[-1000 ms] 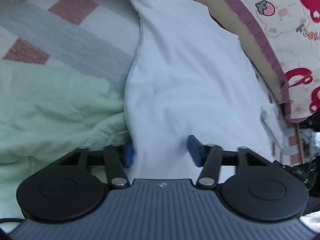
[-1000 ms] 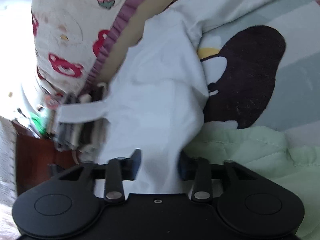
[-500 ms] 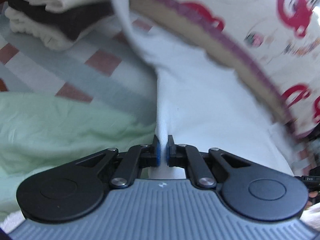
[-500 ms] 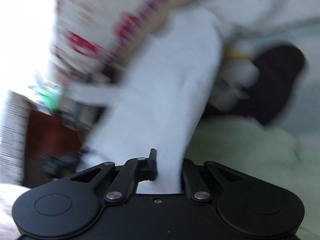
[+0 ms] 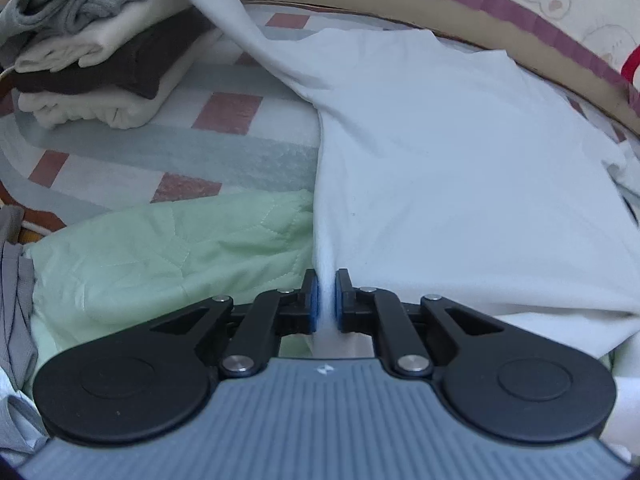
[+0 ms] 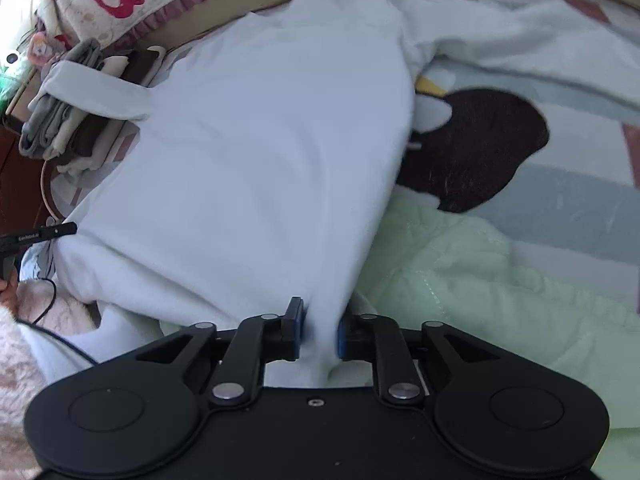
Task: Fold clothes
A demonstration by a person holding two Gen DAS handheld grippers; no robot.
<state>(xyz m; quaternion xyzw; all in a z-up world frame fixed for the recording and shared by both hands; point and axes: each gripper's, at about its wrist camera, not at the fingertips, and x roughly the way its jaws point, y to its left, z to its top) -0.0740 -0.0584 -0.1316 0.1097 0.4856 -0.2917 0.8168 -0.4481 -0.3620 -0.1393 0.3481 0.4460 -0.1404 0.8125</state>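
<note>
Left gripper [image 5: 327, 294] and right gripper [image 6: 319, 330], its fingers now easing apart, each pinch the white garment's [image 5: 440, 152] near edge, lifting it to fold over the bed [image 5: 224, 148].

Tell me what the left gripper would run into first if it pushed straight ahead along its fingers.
The left gripper is shut on the white shirt, so it would first meet that same cloth stretched ahead, probably; depth is unclear.

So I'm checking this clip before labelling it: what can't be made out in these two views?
- Left view: the shirt hem, hidden behind the left gripper, which is shut on it.
- Left view: the top of the folded stack, cut off by the edge.
- Right view: the shirt's far sleeve, blurred.
- Right view: the right gripper jaws are opening with cloth between them; whether they grip is unclear.
</note>
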